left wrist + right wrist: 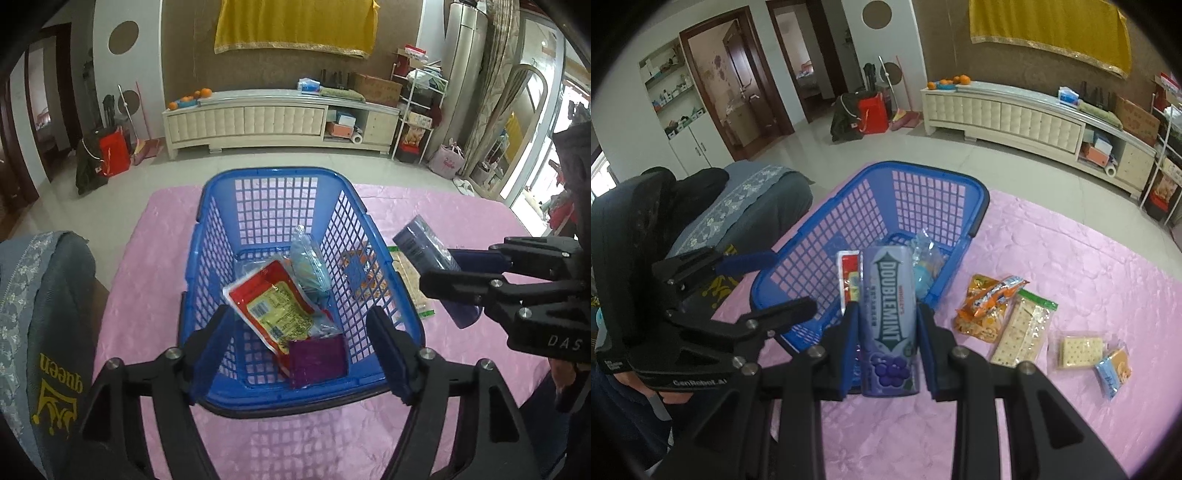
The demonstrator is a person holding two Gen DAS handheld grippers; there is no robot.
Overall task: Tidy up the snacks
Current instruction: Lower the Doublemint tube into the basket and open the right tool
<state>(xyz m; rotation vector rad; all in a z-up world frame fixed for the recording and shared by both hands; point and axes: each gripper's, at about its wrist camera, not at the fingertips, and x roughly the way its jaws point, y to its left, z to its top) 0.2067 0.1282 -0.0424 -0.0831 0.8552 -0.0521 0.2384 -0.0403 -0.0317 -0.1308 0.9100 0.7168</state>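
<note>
Right gripper (888,325) clamped on a purple Doublemint gum pack (889,325), centre of the right wrist view, just in front of the blue basket (849,221). Left gripper (299,354) jaws apart, nothing between the pads, over the basket's near rim. Basket: rigid plastic lattice, holding a glossy red-yellow packet (275,306), a purple packet (317,360) and a clear blue pouch (308,264). Right of the basket on the pink embossed cloth (1071,258): orange snack bags (986,306), cracker packs (1023,332).
</note>
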